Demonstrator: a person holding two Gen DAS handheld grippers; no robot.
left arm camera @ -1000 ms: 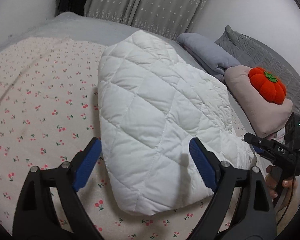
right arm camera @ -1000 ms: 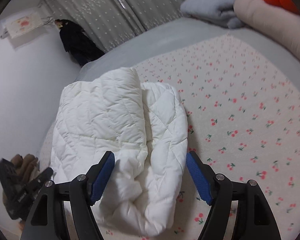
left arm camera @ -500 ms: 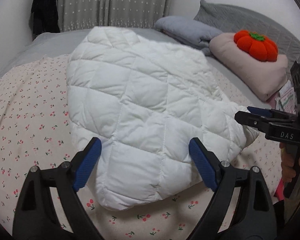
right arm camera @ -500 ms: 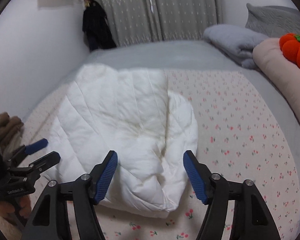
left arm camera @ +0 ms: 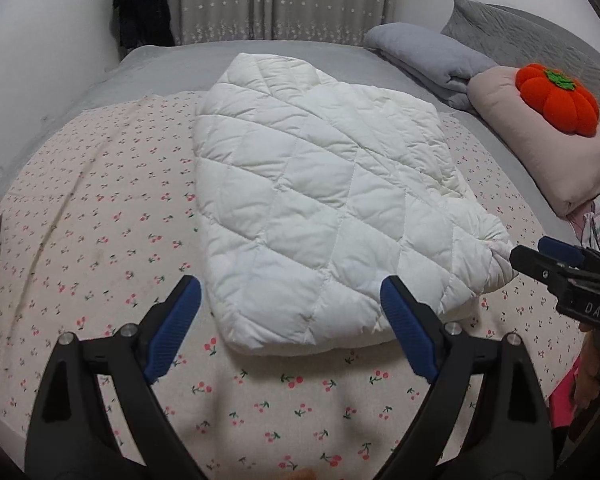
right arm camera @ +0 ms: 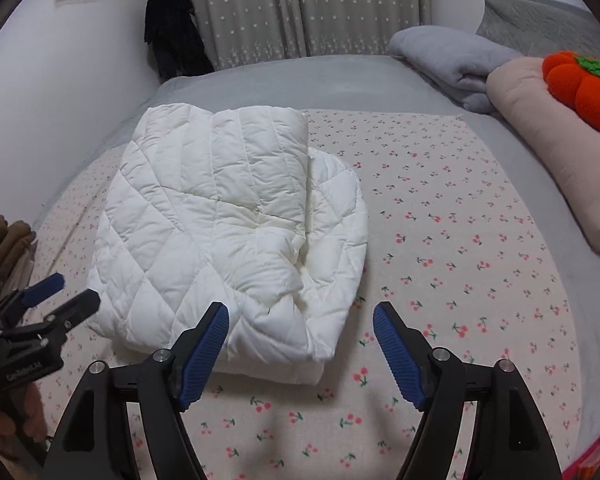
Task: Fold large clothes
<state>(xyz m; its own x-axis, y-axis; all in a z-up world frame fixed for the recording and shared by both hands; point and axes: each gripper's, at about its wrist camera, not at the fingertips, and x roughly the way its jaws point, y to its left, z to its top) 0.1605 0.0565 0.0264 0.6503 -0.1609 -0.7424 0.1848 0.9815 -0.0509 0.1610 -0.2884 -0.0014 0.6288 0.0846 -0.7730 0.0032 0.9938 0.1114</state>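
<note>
Folded white jacket [left arm camera: 320,216] lies mid-bed [left arm camera: 100,208], on the cherry-print sheet. Left tongs [left arm camera: 290,328] and right tongs [right arm camera: 300,352] both spread, pinching nothing; the right jaws have just been opening. Judged light, puffy, soft, slippery; take near hem corners.

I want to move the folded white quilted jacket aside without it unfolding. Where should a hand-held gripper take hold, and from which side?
Probably the thick rolled near edge of the white quilted jacket, approached from the front, where the right hand-held gripper already hangs open. There the layers stack into one bulge, so one pinch catches them all. The far edge lies thinner and flatter.
</note>
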